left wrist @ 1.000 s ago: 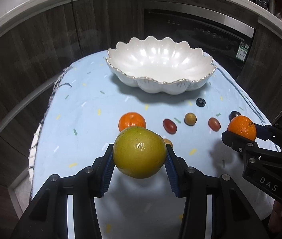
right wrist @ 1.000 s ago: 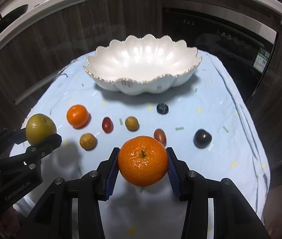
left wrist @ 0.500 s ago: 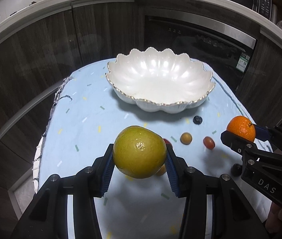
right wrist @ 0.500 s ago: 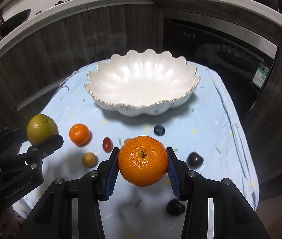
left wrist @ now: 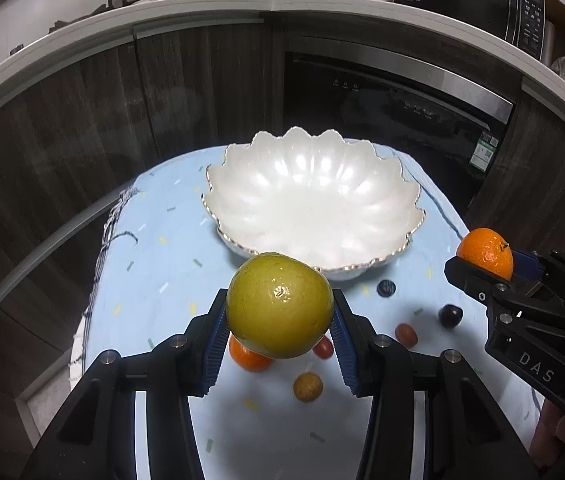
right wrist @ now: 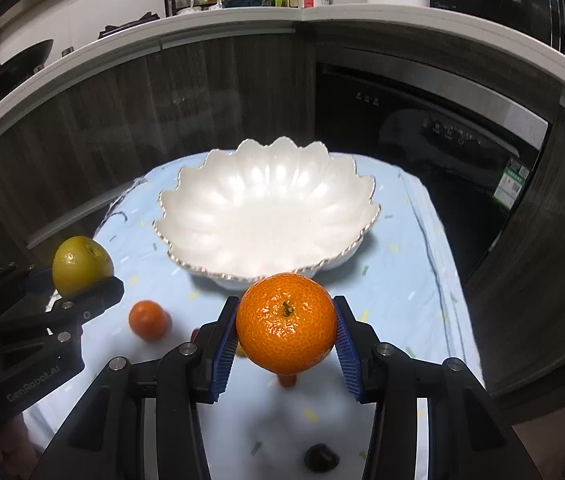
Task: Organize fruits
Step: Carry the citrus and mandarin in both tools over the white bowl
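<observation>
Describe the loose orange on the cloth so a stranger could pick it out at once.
Start at the white scalloped bowl on the blue cloth. Nearer its left side lies a small orange. It is the only orange fruit resting loose there, not gripped, and larger than the neighbouring small fruits.

Left hand-held gripper (left wrist: pixel 279 322) and right hand-held gripper (right wrist: pixel 285 338) angle downward, each clamping fruit.

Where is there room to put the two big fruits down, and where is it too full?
The white bowl is empty inside, so it has the most room. The blue cloth between the bowl and the cloth's left edge is bare too. It is crowded in front of the bowl, where the small orange, grapes and other little fruits lie close together.
</observation>
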Action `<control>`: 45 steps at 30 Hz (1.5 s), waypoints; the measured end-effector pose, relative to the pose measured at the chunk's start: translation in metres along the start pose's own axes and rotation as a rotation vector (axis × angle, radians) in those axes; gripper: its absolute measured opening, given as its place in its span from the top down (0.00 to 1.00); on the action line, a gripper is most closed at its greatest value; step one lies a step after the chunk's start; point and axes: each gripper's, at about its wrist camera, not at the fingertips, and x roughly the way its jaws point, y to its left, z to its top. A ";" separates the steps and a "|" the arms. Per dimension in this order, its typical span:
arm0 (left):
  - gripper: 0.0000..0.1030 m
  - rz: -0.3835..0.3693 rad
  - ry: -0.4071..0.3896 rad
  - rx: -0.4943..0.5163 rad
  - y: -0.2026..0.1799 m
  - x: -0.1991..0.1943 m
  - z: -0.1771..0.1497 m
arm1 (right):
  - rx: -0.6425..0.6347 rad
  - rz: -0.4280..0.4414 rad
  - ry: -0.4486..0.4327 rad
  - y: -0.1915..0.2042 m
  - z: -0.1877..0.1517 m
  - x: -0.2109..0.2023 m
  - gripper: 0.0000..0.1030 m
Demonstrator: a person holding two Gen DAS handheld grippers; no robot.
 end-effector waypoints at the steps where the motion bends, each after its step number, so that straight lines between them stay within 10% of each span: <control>1: 0.54 0.000 -0.003 0.000 0.000 0.001 0.002 | -0.001 -0.001 -0.004 -0.001 0.003 0.000 0.55; 45: 0.54 -0.002 0.051 0.006 0.019 0.109 0.069 | 0.039 -0.051 0.014 -0.037 0.070 0.095 0.55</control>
